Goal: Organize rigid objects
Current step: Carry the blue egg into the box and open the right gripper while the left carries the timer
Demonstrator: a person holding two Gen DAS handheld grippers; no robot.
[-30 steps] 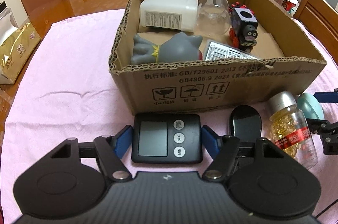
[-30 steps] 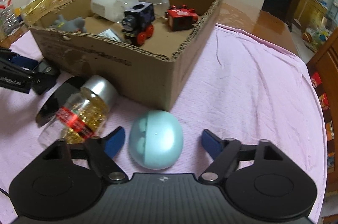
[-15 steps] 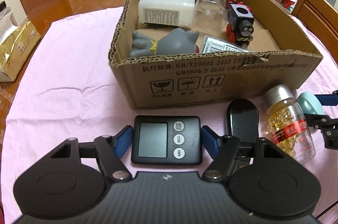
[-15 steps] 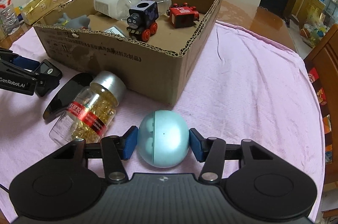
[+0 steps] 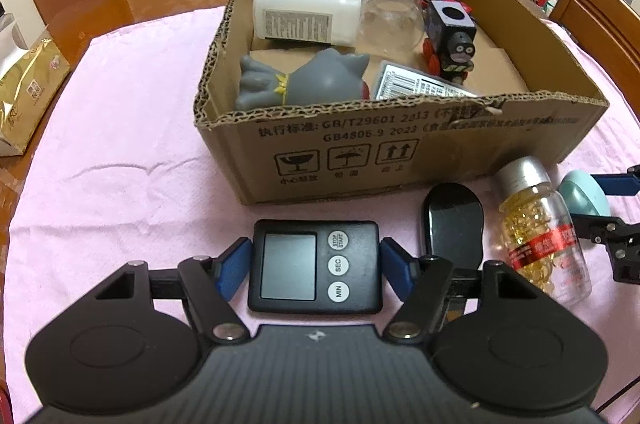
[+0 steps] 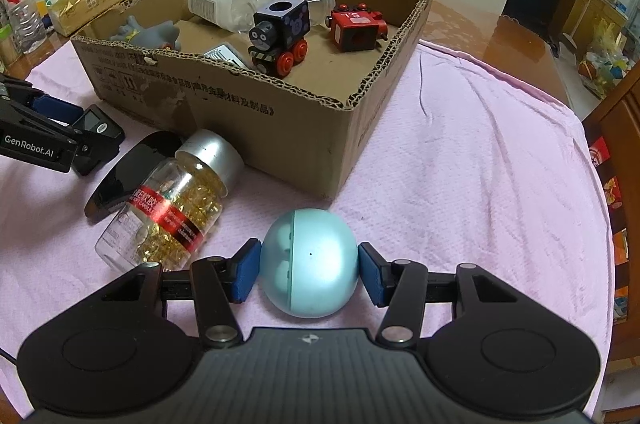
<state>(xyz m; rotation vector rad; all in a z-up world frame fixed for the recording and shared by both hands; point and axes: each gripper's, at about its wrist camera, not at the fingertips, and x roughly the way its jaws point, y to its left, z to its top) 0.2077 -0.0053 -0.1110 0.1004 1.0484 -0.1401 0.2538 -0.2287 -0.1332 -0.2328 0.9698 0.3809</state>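
My left gripper [image 5: 315, 260] is shut on a black digital timer [image 5: 314, 266], held just above the pink cloth in front of the cardboard box [image 5: 400, 143]. My right gripper [image 6: 310, 270] is shut on a pale blue egg-shaped case [image 6: 310, 268], lifted a little near the box's corner [image 6: 336, 143]. A clear bottle of yellow capsules with a silver cap [image 6: 168, 207] lies on the cloth between the grippers; it also shows in the left wrist view [image 5: 540, 228]. A black oval case [image 5: 454, 220] lies beside it.
The box holds a white bottle [image 5: 304, 13], a clear jar [image 5: 392, 7], a grey toy [image 5: 304, 79], a black toy train [image 6: 280, 31], a red toy block [image 6: 356, 27] and a labelled packet [image 5: 416, 85]. A gold bag [image 5: 28, 87] and water bottle [image 6: 18, 3] stand at the left. Chairs surround the table.
My right gripper closed on the blue egg-shaped case and raised it slightly. My left gripper, holding the timer, drew back a little from the box and rose.
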